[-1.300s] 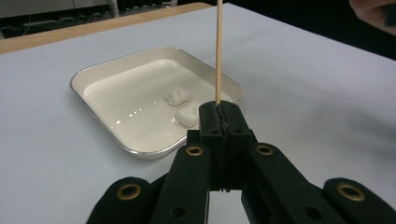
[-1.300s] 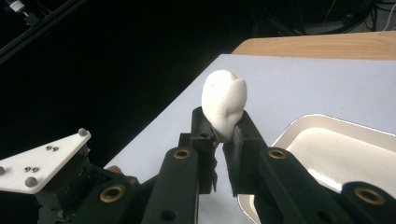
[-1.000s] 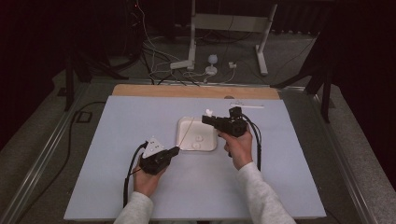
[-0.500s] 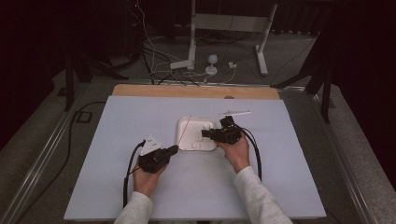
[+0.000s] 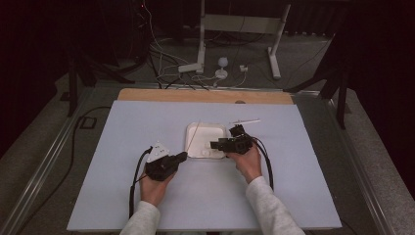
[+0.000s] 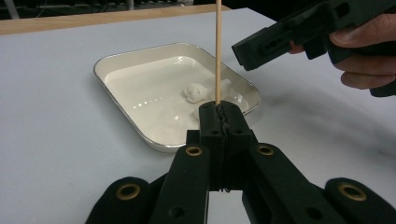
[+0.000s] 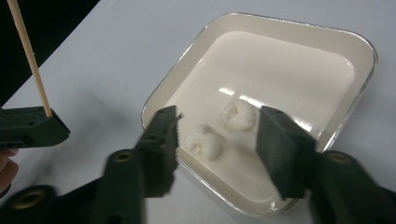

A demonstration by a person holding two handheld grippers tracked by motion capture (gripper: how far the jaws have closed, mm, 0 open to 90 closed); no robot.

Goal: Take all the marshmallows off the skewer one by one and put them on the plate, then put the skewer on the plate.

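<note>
At table centre, the white tray [image 5: 192, 128] held two pale lumps [image 7: 203, 141], too small to identify. The left gripper [image 6: 218, 108], at seven o'clock, clamped a skewer [image 6: 217, 51] whose top was cut off. The right gripper [image 7: 217, 135], at four o'clock, had just been opening its jaws over the lumps, touching neither.

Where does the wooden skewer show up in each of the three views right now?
High view: wooden skewer, thin pale line slanting over the tray's left part.
Left gripper view: upright at centre, clamped in the left tool.
Right gripper view: upper left, rising from that tool.
Shared landmark: the white tray.
</note>
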